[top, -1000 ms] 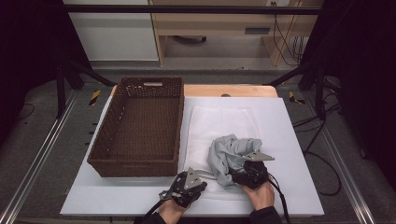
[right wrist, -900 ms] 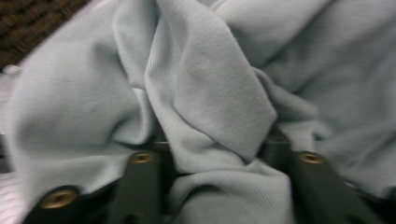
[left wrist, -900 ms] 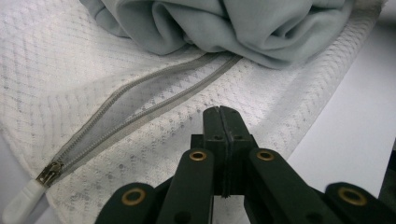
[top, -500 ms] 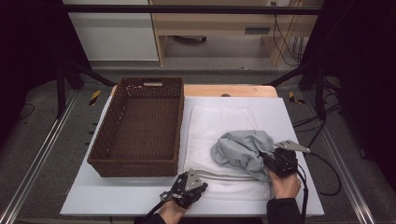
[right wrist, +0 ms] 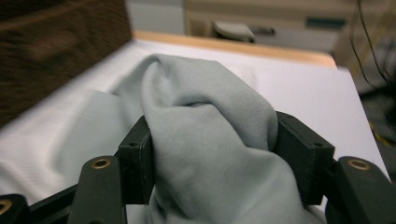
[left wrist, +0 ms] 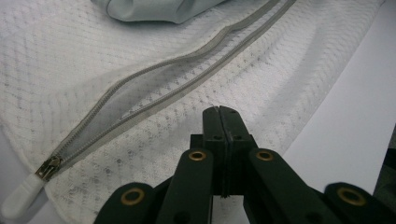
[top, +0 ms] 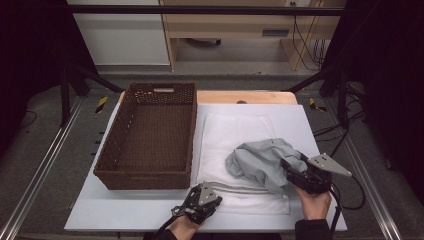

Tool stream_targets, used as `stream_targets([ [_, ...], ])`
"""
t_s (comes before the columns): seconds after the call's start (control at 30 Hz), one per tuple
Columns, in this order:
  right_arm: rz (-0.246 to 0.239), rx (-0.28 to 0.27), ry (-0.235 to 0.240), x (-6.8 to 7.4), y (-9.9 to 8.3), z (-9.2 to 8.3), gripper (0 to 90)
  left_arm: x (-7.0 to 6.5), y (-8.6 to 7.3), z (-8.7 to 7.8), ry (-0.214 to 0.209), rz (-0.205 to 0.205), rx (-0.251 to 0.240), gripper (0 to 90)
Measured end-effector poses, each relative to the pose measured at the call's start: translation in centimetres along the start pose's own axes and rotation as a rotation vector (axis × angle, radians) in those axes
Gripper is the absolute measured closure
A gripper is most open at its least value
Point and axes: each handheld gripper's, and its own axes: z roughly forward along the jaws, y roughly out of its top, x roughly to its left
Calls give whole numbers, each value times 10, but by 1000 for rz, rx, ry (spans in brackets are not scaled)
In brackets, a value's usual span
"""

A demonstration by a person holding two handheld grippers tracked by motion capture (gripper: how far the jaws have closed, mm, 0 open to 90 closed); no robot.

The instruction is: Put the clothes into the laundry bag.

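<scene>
A grey garment (top: 260, 160) lies bunched on a white mesh laundry bag (top: 225, 132) on the white table. At the garment's right edge my right gripper (top: 291, 170) holds a thick fold of it. In the right gripper view the fold (right wrist: 205, 121) fills the gap of that gripper (right wrist: 212, 140) and touches both pads. Those jaws have just been opening with the fold between them. My left gripper (top: 207, 187) is shut at the bag's near edge. Its tips (left wrist: 219, 112) meet on the mesh (left wrist: 116, 56), beside the half-open zipper (left wrist: 154, 88) and its white pull (left wrist: 21, 200).
An empty brown wicker basket (top: 150, 176) stands left of the bag. The white tabletop (top: 300, 120) has bare room at the right and along the front edge. A wooden strip (top: 250, 96) runs along the back. Metal rails flank the table.
My right gripper has moved right and up, dragging the grey garment with it across the bag. The left gripper has stayed put.
</scene>
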Motion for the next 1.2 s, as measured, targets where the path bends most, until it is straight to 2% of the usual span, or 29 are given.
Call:
stream_targets([
  [0.1,-61,-28,28,20,11,-10,371,0,0,-1,6,-5,0,892],
  [0.2,-68,-33,47,33,20,-9,334,0,0,-2,6,-5,-1,893],
  [0.27,-65,-37,43,36,24,-7,292,1,0,-3,8,-5,-2,892],
  [0.33,-57,-15,74,40,25,-3,239,1,0,-4,8,-9,-1,892],
  [0.4,-54,84,114,46,20,10,168,1,0,-4,6,-10,1,892],
  [0.43,-60,144,126,50,12,21,140,1,0,-3,5,-9,2,892],
  [0.47,-64,176,125,53,6,28,125,0,0,-3,7,-6,3,892],
  [0.53,-95,279,92,59,-12,47,59,0,0,-3,5,-2,4,892],
  [0.57,-100,352,52,61,-23,60,42,0,0,-3,4,-2,4,892],
  [0.63,-148,410,-1,62,-36,74,39,1,0,-3,3,-3,6,892],
  [0.67,-197,410,-38,64,-42,80,52,1,0,-3,6,-6,5,892],
  [0.7,-243,363,-91,68,-47,82,95,1,0,-3,6,-7,5,892],
  [0.73,-241,335,-108,67,-48,82,183,1,-1,-3,6,-8,1,892],
  [0.8,-236,316,-119,65,-47,80,336,2,0,-4,4,-7,4,892],
  [0.87,-190,299,-79,59,-44,76,398,2,-1,-3,1,-7,4,892],
  [1.03,-39,313,32,39,-35,74,505,1,-1,-2,2,-4,10,892],
  [1.07,-21,317,46,37,-35,74,539,1,-1,-2,1,-6,11,892],
  [1.1,2,314,67,34,-33,73,614,2,-1,-2,0,-7,11,892],
  [1.17,27,306,80,30,-30,71,695,2,-1,-2,-2,-10,11,892],
  [1.2,32,300,67,27,-27,70,718,2,-1,-2,-2,-10,11,892],
])
